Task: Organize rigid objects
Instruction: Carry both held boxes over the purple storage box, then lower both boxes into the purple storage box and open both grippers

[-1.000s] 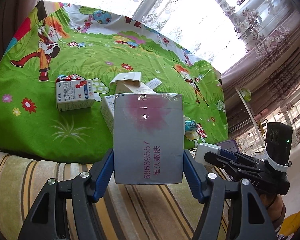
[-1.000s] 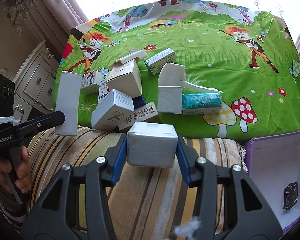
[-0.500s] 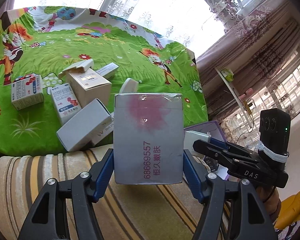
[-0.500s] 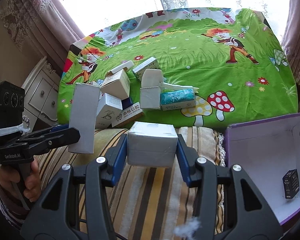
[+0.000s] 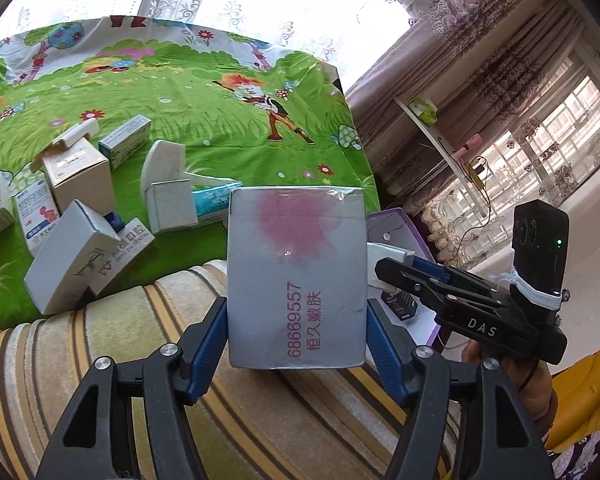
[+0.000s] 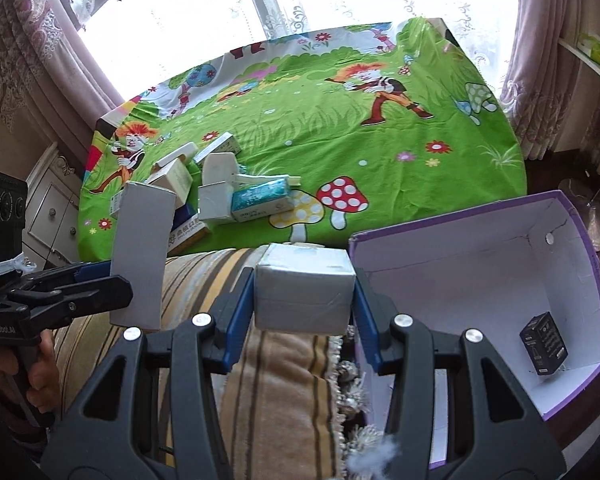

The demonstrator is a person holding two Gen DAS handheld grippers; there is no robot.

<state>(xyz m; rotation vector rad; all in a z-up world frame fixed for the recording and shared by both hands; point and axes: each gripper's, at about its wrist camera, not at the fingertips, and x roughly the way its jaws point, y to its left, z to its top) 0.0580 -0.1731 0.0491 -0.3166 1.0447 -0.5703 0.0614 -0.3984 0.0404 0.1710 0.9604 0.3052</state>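
Left to right: a cluster of small cartons point(image 6: 204, 192) lies on the green cartoon-print bedspread point(image 6: 340, 120), near its front edge, above a striped blanket point(image 6: 276, 380). The left tongs point(image 5: 296, 344) are clamped on a tall grey box point(image 5: 296, 280) printed with magenta digits, held upright, the blue pads pressing its lower sides. The right tongs point(image 6: 302, 312) grip a squat grey taped box point(image 6: 304, 292) the same way, carried above the blanket and just beside the near-left corner of the purple storage box point(image 6: 580, 248). That white-lined container sits open at the far right, beside the bed, with one small black carton point(image 6: 544, 344) standing on its floor.

The step in hand appears to be the carry: both boxes are lifted clear of the pile and are on their way to the container, neither yet over its opening. The next move likely calls for the right tongs to pass over the purple rim, lower the squat box to a free patch of white floor clear of the black carton, then part. The left tongs, farther off, would need to follow with the tall box, probably laid flat to fit.
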